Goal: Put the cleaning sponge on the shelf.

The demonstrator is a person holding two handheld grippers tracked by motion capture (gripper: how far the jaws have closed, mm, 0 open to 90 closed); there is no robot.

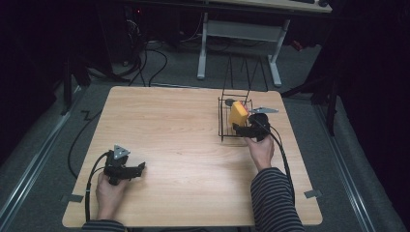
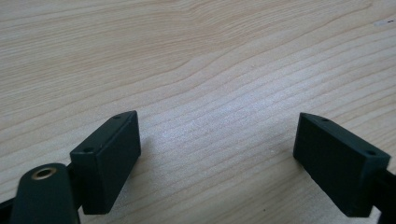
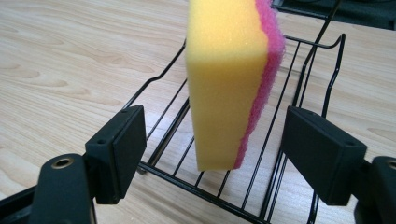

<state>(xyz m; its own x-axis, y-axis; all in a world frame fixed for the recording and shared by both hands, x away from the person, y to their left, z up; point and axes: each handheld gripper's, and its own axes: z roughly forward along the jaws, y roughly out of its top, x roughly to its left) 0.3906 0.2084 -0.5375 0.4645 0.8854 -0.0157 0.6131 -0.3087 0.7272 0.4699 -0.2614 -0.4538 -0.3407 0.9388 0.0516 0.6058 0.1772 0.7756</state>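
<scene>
Wooden bench (image 1: 183, 145): we see sponge (image 3: 229, 84) standing upright in wire rack (image 3: 299, 140), directly between right tongs (image 3: 233, 154), wide open, not touching. Left tongs (image 2: 217, 163) far, open, empty.

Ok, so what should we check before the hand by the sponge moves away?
1. Right gripper jaws open, pads off the sponge: ok.
2. Sponge stands upright on its edge inside the wire rack: ok.
3. Sponge will stay up alone: cannot tell; it looks balanced on a narrow edge.
4. Rack sits flat on the table, well in from the edge: ok.
5. Left gripper open, holding nothing, far from the rack: ok.
</scene>
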